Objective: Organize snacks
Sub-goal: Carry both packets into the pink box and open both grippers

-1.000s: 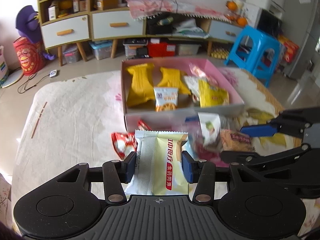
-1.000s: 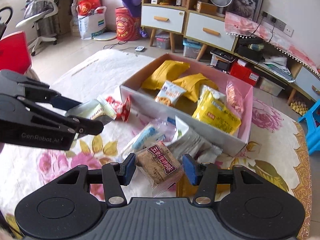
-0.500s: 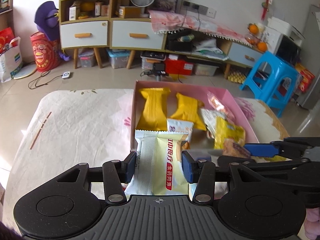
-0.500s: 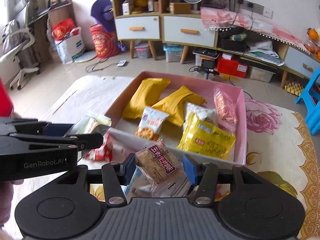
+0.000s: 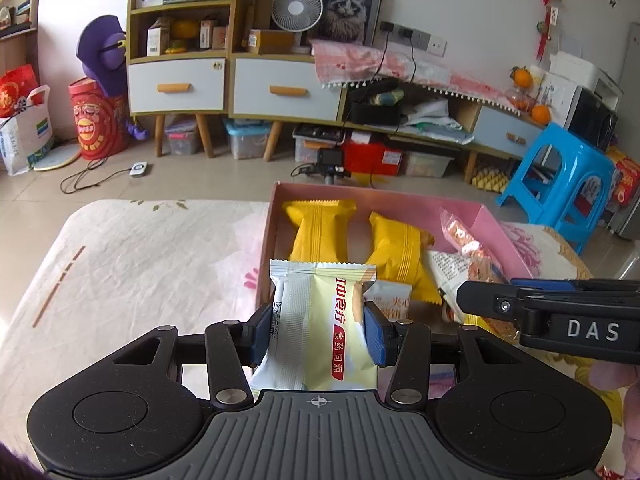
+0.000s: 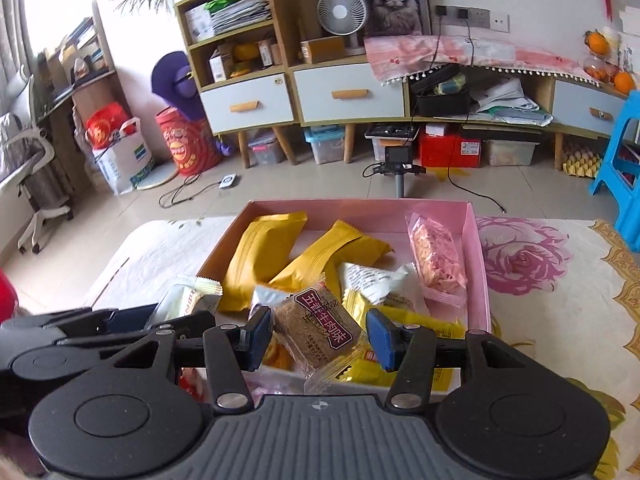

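Right now your left gripper (image 5: 318,334) is partly closed, its blue pads (image 5: 374,336) pressing both sides of a pale green packet (image 5: 320,320) with red lettering. You hold the packet upright over the near left corner of the pink box (image 5: 486,220), which sits on a floral cloth (image 5: 140,264).

Your right gripper (image 6: 318,334) is also partly closed, holding a brown cake (image 6: 316,330) in clear wrap with a dark label. The left pad (image 6: 258,338) touches the cake; the right pad (image 6: 380,338) meets only the wrap's edge, as far as can be seen. It hangs over the box's near edge, tilted.

Inside the box lie two yellow packs (image 6: 260,256) side by side at the far left, a pink crisp bar (image 6: 436,260) along the right wall, a white pouch (image 6: 376,280) in the middle, and a yellow bag (image 6: 420,322) under your right gripper. A small white biscuit pack (image 5: 390,302) shows just behind the left pad's packet.

Your two grippers sit close together, each visible at the edge of the other's view. Beyond the cloth stand wooden cabinets (image 5: 180,84), a fan (image 5: 297,6) and a blue stool (image 5: 560,184).
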A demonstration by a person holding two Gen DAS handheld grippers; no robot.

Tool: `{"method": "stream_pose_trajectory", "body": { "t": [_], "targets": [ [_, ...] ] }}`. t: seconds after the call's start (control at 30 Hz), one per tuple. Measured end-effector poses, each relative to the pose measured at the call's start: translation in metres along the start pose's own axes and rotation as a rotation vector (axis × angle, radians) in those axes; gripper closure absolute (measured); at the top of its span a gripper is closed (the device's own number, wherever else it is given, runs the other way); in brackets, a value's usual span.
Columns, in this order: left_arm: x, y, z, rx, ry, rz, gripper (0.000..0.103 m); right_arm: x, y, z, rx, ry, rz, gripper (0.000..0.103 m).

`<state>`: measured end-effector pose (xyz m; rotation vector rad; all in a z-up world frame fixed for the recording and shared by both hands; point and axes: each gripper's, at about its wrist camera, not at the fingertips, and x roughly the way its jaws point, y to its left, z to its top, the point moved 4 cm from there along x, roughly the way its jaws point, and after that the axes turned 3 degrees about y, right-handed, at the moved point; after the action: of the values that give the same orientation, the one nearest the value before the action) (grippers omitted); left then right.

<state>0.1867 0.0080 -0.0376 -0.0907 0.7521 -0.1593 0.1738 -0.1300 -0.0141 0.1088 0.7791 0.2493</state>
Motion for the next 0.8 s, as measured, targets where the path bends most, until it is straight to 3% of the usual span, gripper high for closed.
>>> {"method": "stream_pose_trajectory", "body": {
  "t": [0.53, 0.73, 0.8],
  "targets": [
    [0.020, -0.001, 0.003, 0.041, -0.070, -0.007, 0.058, 0.015, -0.006, 0.004, 0.072, -0.045, 0.053, 0.056],
    [0.023, -0.008, -0.001, 0.077, -0.034, -0.007, 0.051, 0.010, -0.008, 0.005, 0.085, -0.061, 0.056, 0.048],
    [0.022, -0.008, -0.002, 0.080, -0.022, -0.008, 0.044, 0.008, -0.009, 0.006, 0.092, -0.061, 0.056, 0.048]
  ]
}}
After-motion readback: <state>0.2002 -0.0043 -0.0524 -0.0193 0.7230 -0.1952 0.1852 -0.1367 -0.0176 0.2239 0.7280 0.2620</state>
